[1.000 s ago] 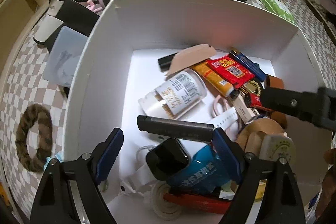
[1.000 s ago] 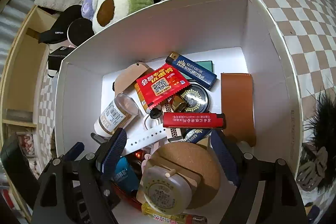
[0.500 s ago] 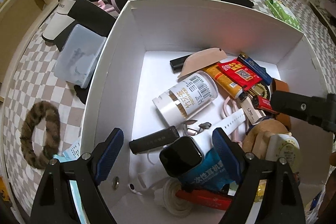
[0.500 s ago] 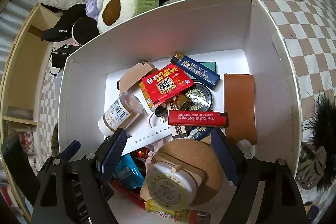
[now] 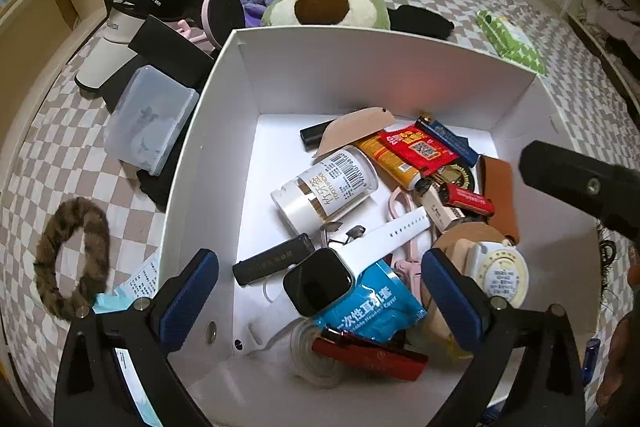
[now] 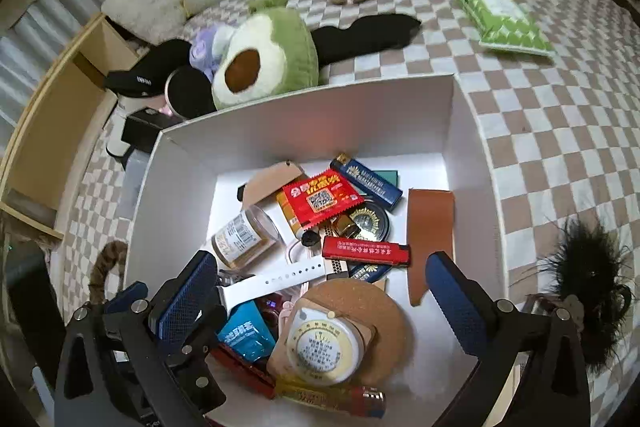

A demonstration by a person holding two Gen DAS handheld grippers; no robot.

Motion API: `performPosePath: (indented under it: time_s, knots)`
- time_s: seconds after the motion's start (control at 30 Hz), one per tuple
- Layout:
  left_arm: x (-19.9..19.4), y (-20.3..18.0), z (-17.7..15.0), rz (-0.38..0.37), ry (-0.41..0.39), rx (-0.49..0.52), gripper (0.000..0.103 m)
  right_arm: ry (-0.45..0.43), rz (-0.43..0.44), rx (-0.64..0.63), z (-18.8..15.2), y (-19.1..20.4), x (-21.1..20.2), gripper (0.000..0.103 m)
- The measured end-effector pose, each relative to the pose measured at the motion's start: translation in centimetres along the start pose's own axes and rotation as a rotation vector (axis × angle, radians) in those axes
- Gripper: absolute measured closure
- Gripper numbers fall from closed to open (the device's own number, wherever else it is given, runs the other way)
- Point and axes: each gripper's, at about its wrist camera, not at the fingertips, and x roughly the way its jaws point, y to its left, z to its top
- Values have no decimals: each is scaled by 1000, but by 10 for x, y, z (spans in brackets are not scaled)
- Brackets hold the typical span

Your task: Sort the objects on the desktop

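Both grippers hover with fingers spread and empty over the white box (image 5: 208, 147), where the black stick (image 5: 274, 259), long axis slanting rightward, lies nearest the left gripper (image 5: 320, 291).

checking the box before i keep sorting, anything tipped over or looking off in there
The toothpick jar lies on its side in the white box, resting among the clutter. The smartwatch sprawls over a blue packet. Nothing looks spilled or broken.
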Motion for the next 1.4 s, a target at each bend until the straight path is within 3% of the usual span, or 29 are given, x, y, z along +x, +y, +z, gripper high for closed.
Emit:
performPosePath:
  time_s: [0.67,1.07,1.27,1.4]
  knots:
    - [-58,12,-11,-56,-114,6,0,-193,-128,-107,-36,9,-72,0]
    - [-96,16,-22,-44,-165,59,1,-270,-195,-183,-66,6,-114,0]
    - [-120,18,-32,11,-224,112,1,-294,-192,-197,-83,5,-134,0]
    - [-134,24,-40,-4,-238,102,1,-308,-178,-184,-94,7,-148,0]
